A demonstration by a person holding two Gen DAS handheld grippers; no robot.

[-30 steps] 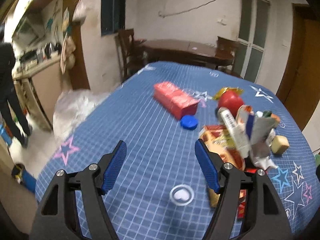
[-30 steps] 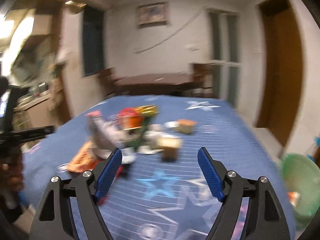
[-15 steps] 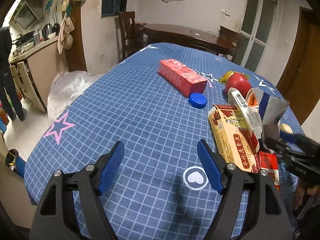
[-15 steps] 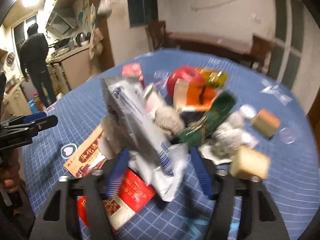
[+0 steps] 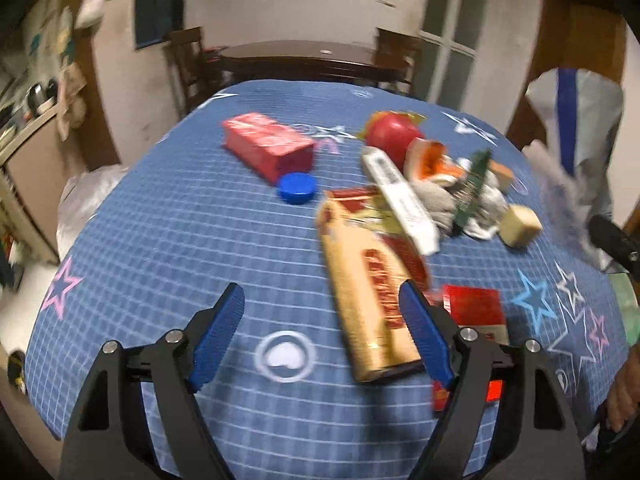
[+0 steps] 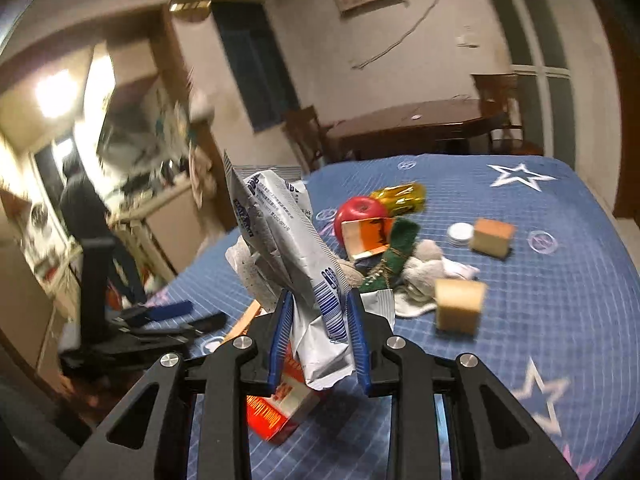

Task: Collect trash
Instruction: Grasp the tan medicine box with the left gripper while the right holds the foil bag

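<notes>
Left gripper: jaws spread, just widened – nothing gripped.
Table: red box, blue cap, yellow carton uncollected.
Right gripper: just closed, clamped on silver wrapper – lifted above the pile.

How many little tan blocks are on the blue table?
2. One tan block sits nearest the camera, beside the trash pile. The other tan block lies farther back, next to a white cap. More could be hidden under the pile.
</notes>
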